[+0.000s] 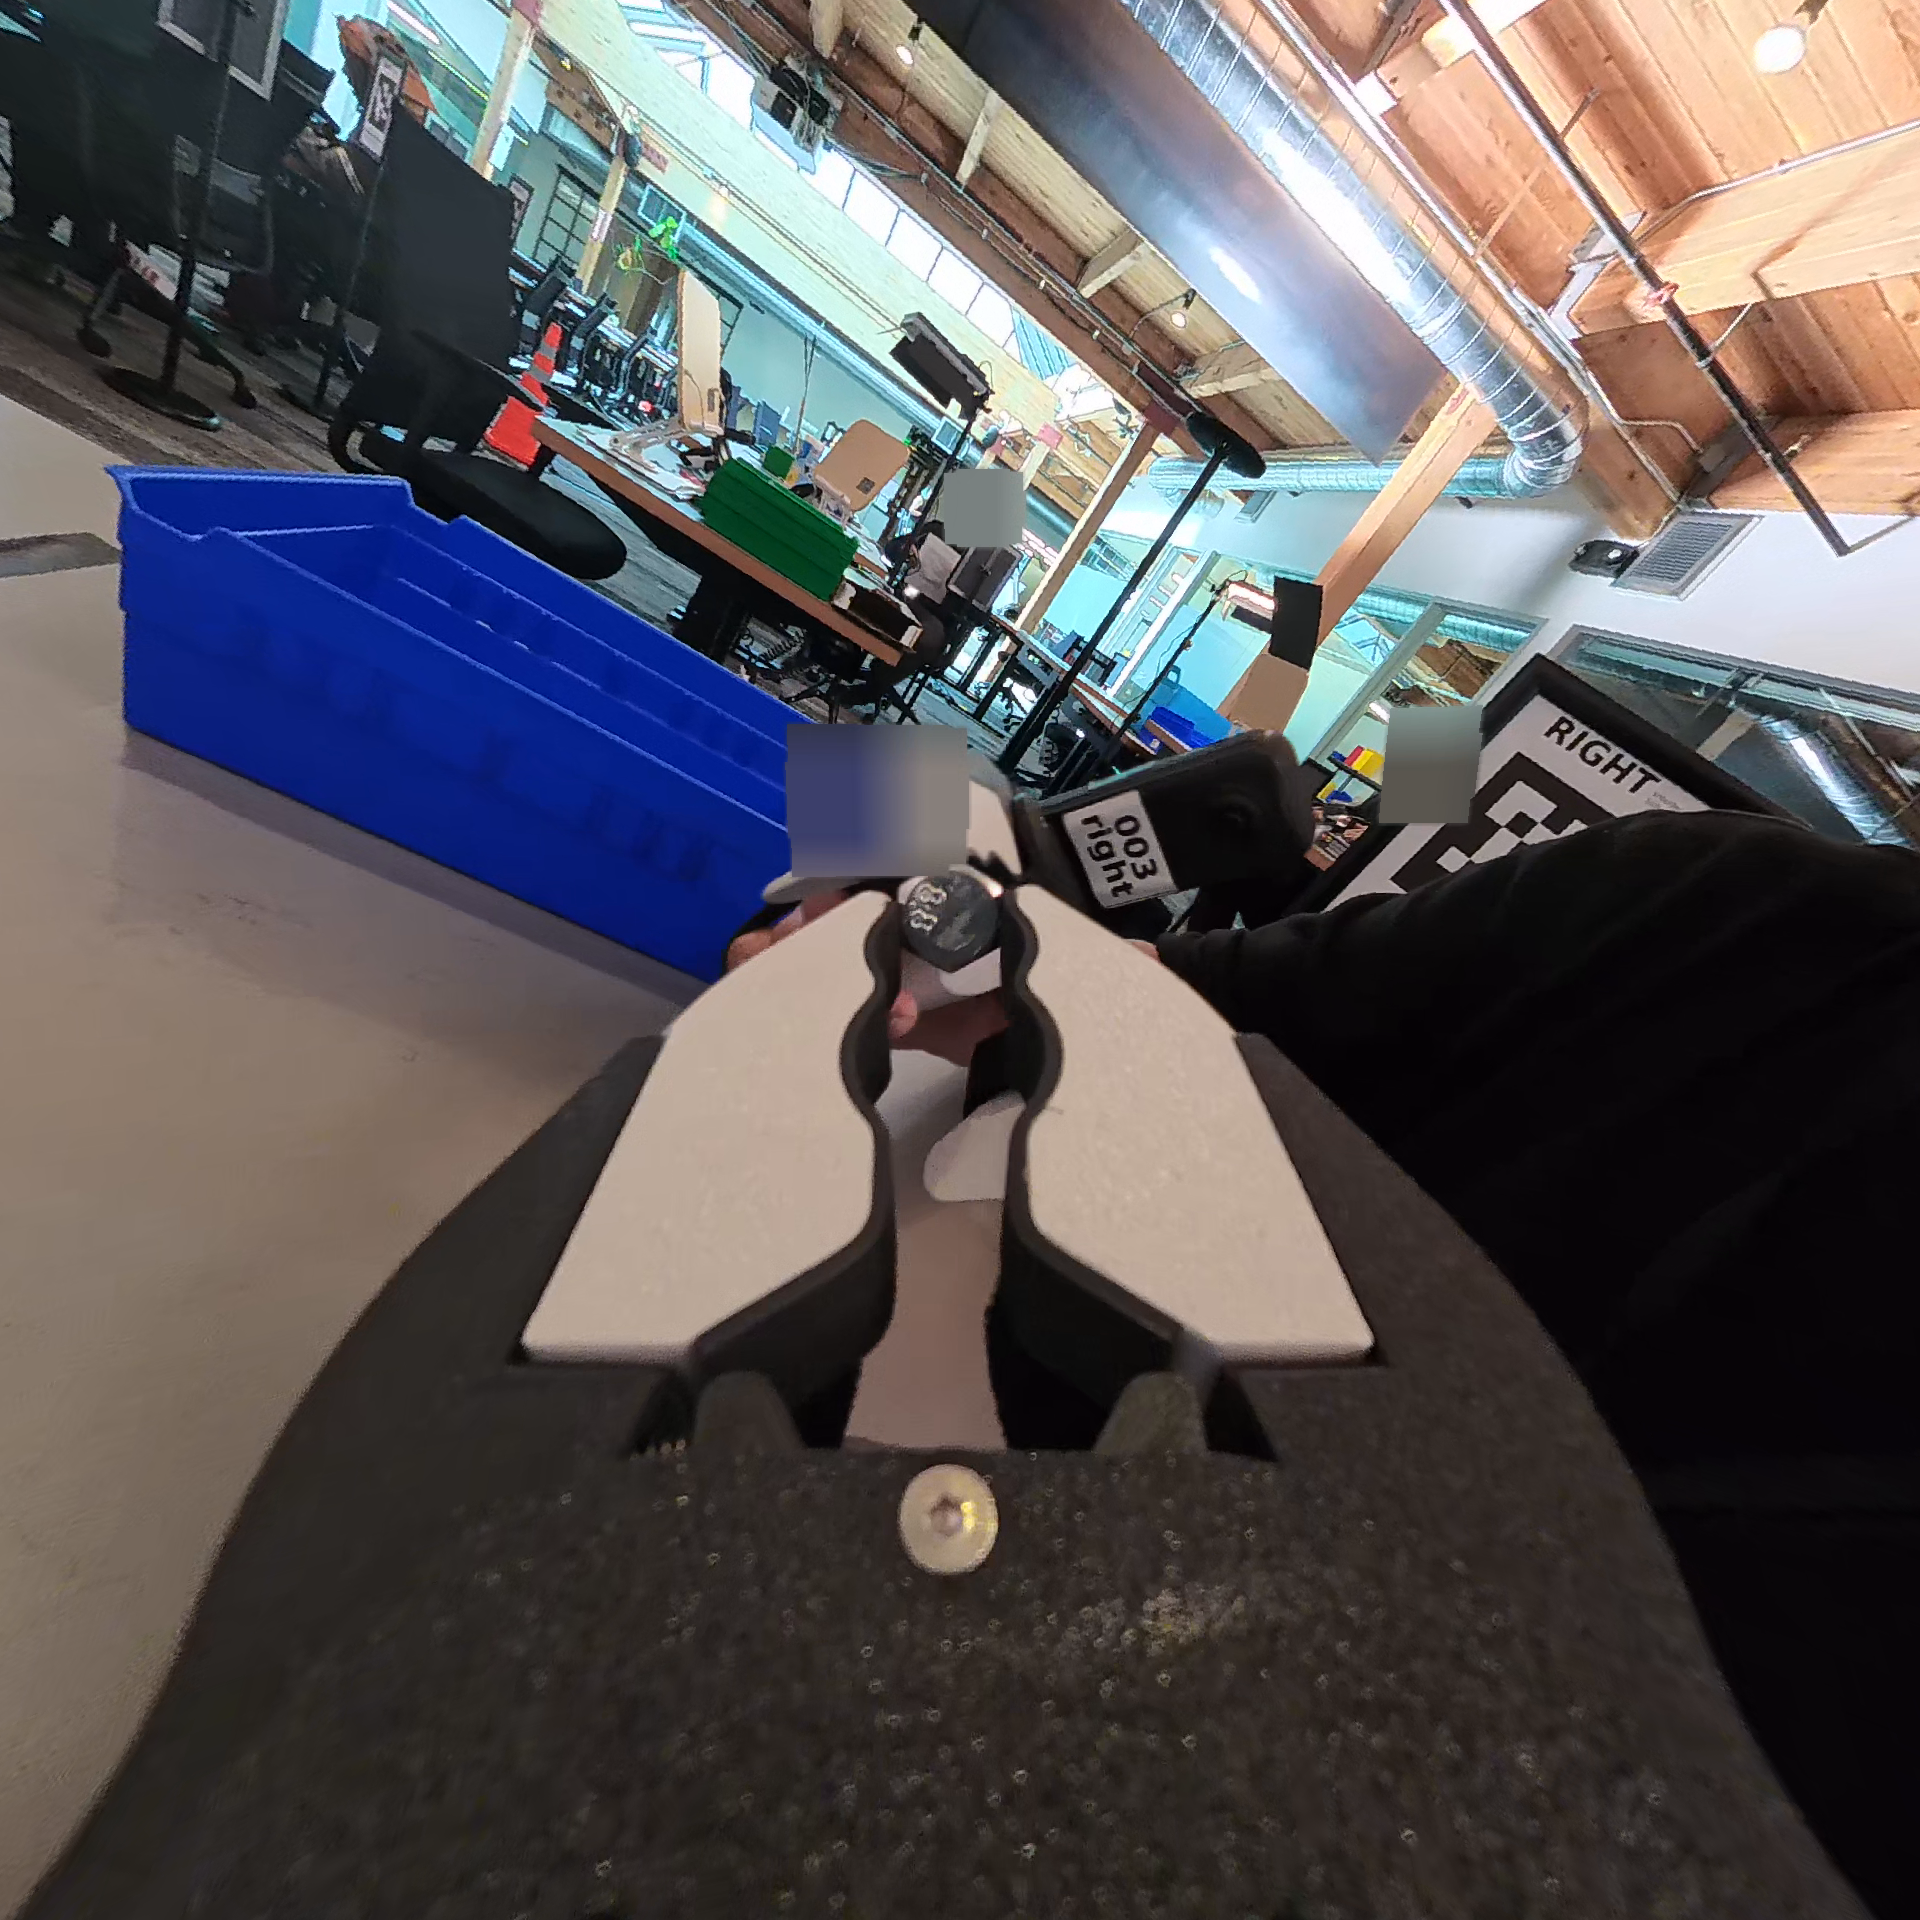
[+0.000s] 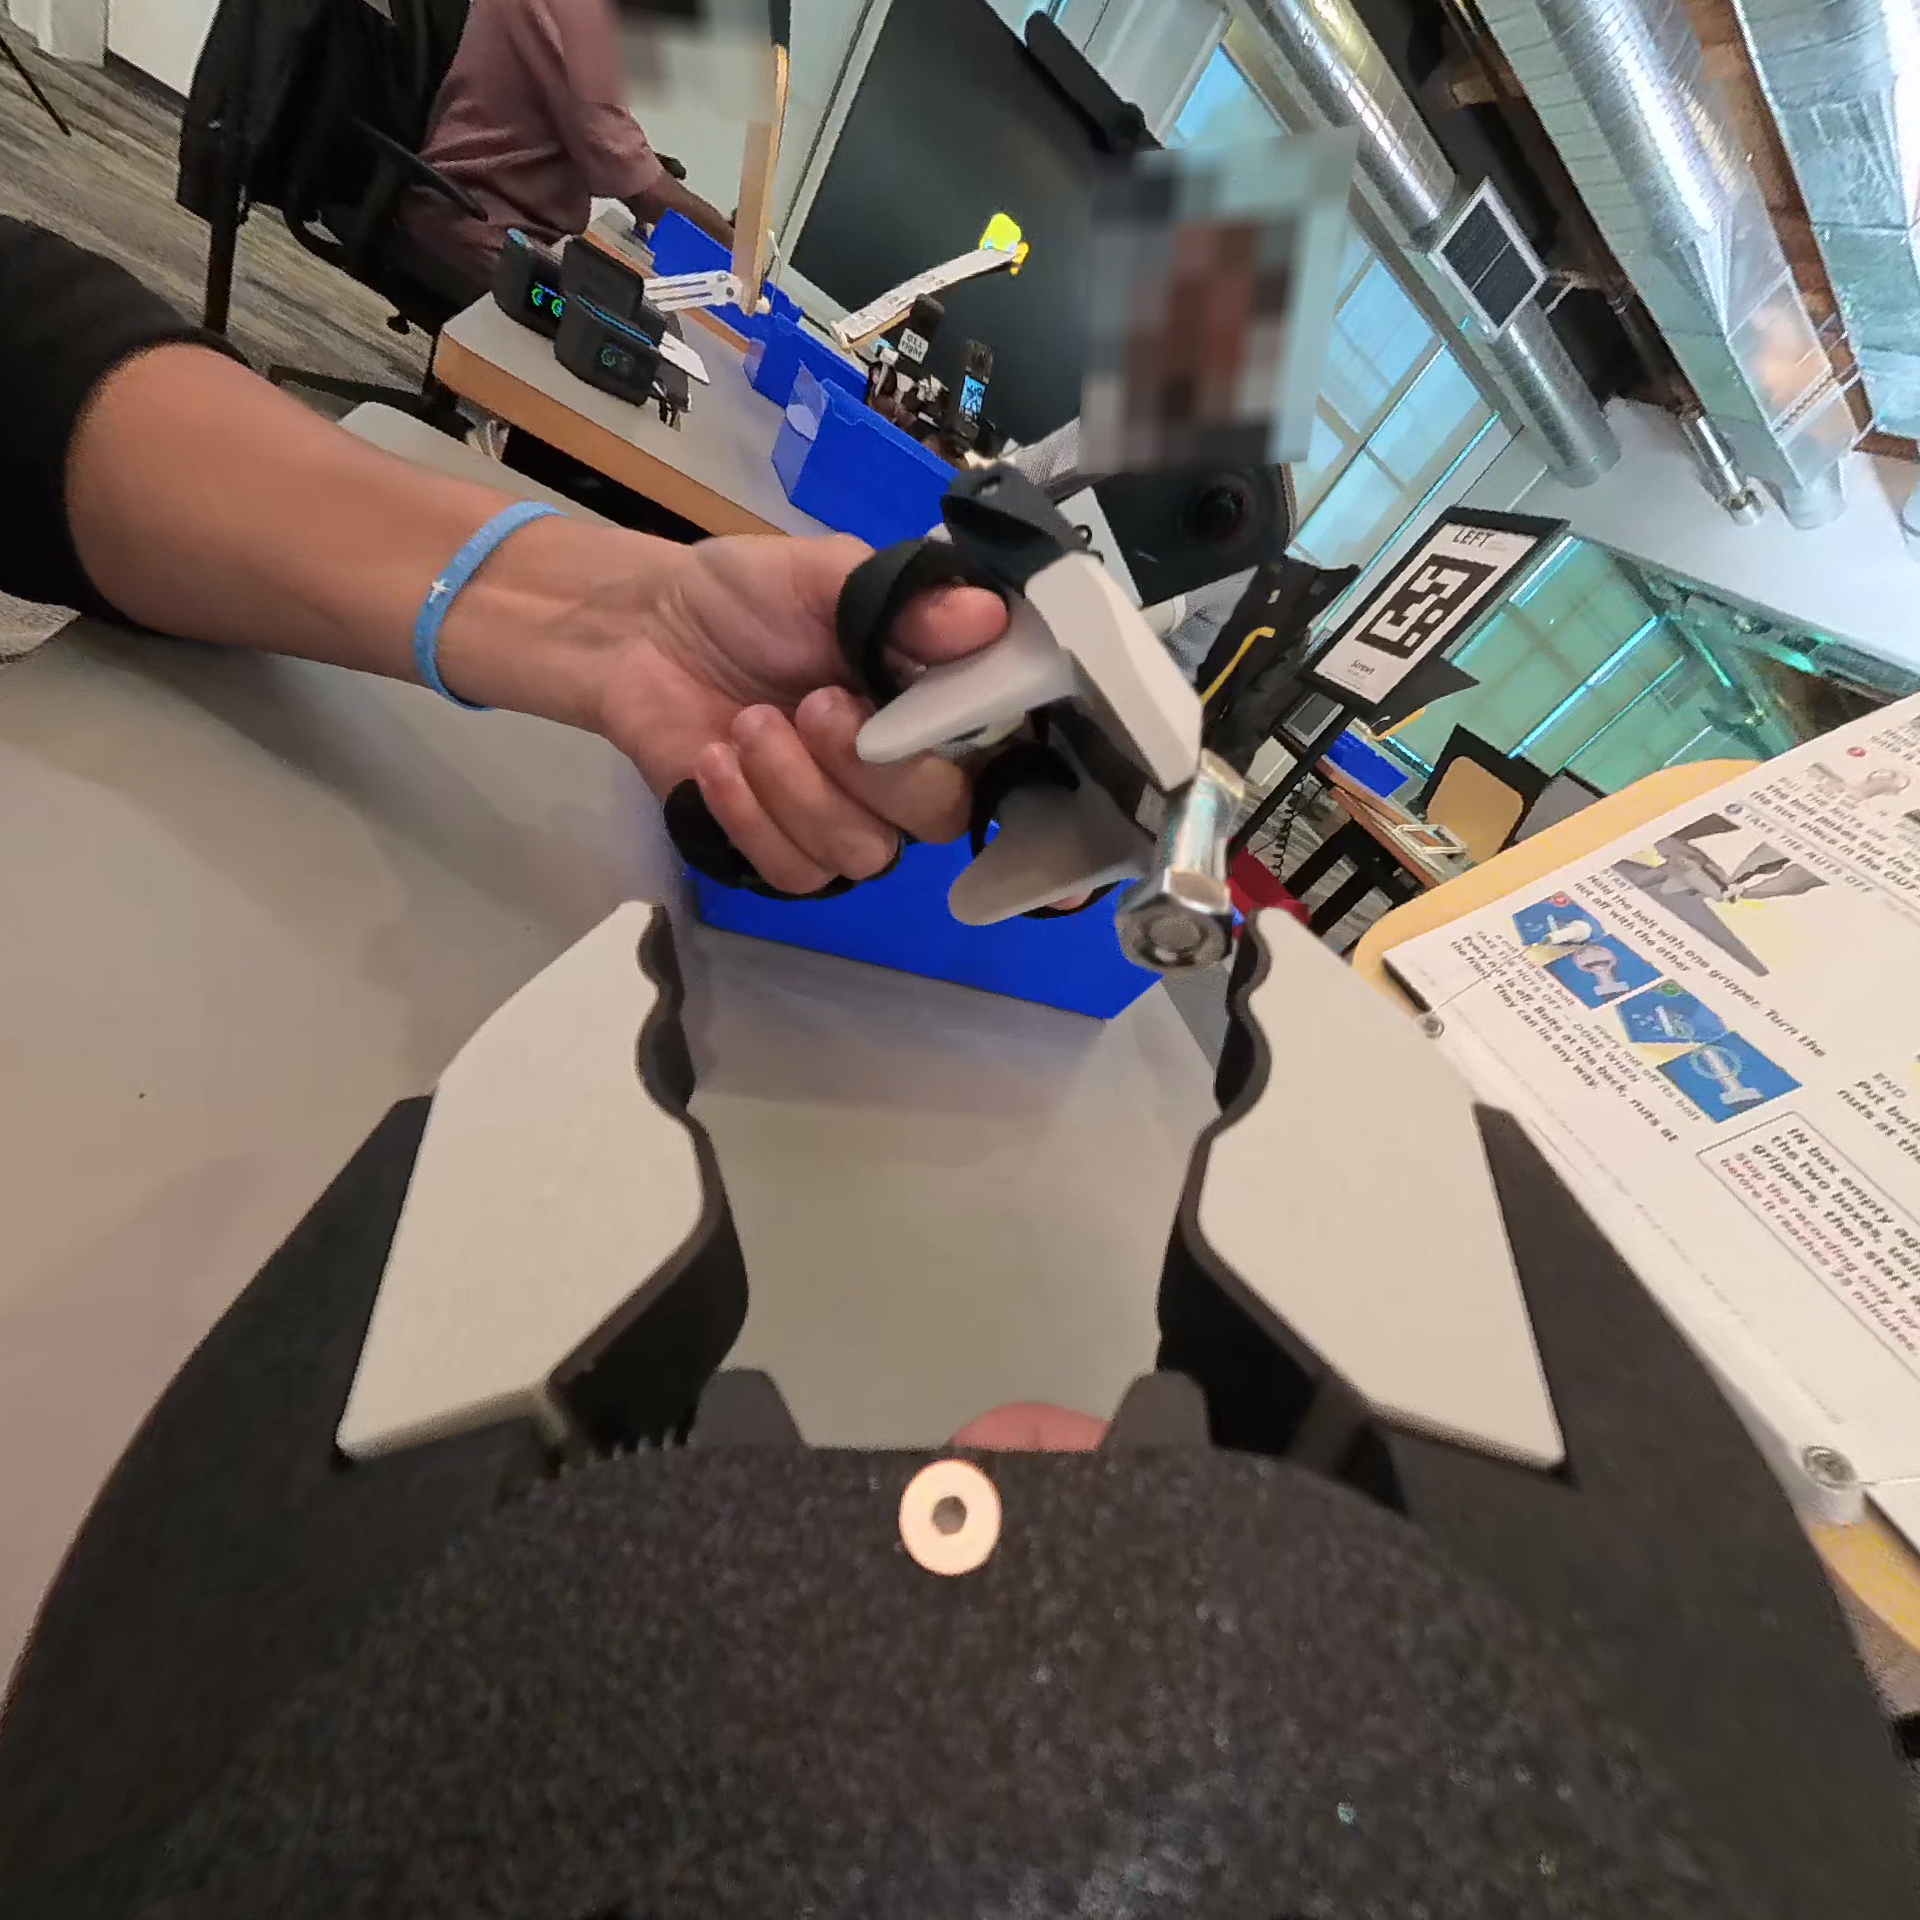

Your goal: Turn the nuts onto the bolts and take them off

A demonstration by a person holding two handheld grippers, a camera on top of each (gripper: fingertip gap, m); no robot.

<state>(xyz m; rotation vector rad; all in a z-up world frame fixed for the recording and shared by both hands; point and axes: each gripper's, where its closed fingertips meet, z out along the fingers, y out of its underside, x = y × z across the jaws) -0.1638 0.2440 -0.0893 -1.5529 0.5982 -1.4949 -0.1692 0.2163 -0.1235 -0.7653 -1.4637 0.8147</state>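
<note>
Bolt and nut decide our next move: the shiny steel hex bolt sits clenched by its head in our left claw, held up above the pale grey surface before the blue plastic bin. Its long axis runs down and toward our right claw, with the silver hex nut on the near end facing us. That right claw is released, jaws wide apart, and the nut lies just off its right fingertip, up and right of centre. We judge the right claw must shift right to straddle the nut.
</note>
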